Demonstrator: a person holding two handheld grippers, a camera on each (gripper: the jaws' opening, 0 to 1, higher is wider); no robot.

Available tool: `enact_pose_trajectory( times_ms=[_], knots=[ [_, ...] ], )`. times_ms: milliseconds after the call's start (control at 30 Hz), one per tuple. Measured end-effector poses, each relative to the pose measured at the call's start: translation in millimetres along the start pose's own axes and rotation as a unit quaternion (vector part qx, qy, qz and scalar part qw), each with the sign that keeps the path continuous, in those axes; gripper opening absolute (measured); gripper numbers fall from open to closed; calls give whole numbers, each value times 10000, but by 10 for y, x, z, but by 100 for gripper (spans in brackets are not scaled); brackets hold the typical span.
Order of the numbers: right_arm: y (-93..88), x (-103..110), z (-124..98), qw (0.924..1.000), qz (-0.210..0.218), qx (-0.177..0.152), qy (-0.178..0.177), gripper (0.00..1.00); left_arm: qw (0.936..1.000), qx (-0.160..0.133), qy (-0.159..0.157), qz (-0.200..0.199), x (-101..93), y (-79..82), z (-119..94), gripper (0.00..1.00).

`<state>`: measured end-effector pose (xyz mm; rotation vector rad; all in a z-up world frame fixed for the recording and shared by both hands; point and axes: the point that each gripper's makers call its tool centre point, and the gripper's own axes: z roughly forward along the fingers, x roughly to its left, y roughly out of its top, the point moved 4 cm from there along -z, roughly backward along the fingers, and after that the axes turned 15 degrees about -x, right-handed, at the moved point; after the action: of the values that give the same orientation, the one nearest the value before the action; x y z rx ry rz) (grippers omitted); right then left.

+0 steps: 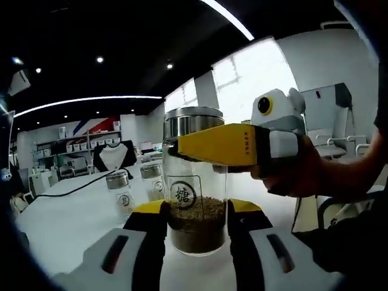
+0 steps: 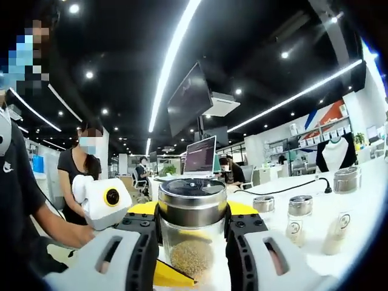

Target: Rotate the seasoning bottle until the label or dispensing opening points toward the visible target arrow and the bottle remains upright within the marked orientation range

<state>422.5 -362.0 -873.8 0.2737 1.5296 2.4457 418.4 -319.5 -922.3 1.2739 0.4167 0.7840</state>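
Seasoning bottle [image 1: 195, 203] standing upright on the white table [image 1: 66, 218], getting pinched from both ends. Left gripper [image 1: 197, 225] clamping the glass low down at the base, probably bracing it so nothing tips. Right gripper [image 2: 193, 227] squeezing just under the metal lid [image 2: 193, 199], looking set up for twisting the top around. Showing brown granules filling the lower part, clear glass above, round black label [image 1: 183, 194] facing the left gripper view. Not spotting any target arrow. Smaller jars [image 1: 120, 193] sitting well apart behind.
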Motion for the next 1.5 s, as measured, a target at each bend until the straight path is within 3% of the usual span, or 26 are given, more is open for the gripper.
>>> enact_pose_trajectory(
  times_ms=[100, 200, 433, 533, 633, 867, 1000, 1167, 1200, 1300, 1367, 1500],
  knots=[
    [41, 74, -25, 9992, -19, 43, 403, 39, 9996, -62, -215, -182, -35, 20, 4, 42],
    [73, 165, -52, 9966, 57, 55, 825, 39, 9968, -117, -645, -456, -128, 35, 10, 42],
    [110, 251, -104, 9924, 207, 76, 1210, 39, 9924, -101, -1133, -462, -222, 60, -8, 43],
    [145, 286, -129, 9896, 365, 33, 1391, 39, 9861, -219, -1425, -825, -273, 99, -33, 43],
    [168, 354, -162, 9838, 636, 45, 1676, 39, 9740, -305, -1725, -1438, -325, 120, -73, 43],
    [211, 485, -176, 9736, 951, -99, 2071, 39, 9625, -422, -2143, -1609, -453, 174, -94, 43],
    [214, 447, -174, 9755, 931, -96, 1990, 39, 9697, -358, -1955, -1418, -447, 187, -75, 43],
    [216, 308, -149, 9847, 784, -153, 1546, 38, 9864, -202, -1309, -976, -295, 172, -32, 42],
    [208, 288, -139, 9864, 755, -146, 1450, 38, 9911, -166, -1104, -725, -239, 163, -29, 42],
    [177, 230, -105, 9913, 592, -108, 1172, 37, 9951, -76, -853, -499, -175, 148, -32, 42],
    [163, 189, -80, 9947, 377, -88, 951, 37, 9985, 9, -514, -212, -79, 131, -34, 42],
    [138, 170, -23, 9976, 140, -45, 677, 36, 9996, 91, -183, -170, -2, 107, -39, 42]
  ],
)
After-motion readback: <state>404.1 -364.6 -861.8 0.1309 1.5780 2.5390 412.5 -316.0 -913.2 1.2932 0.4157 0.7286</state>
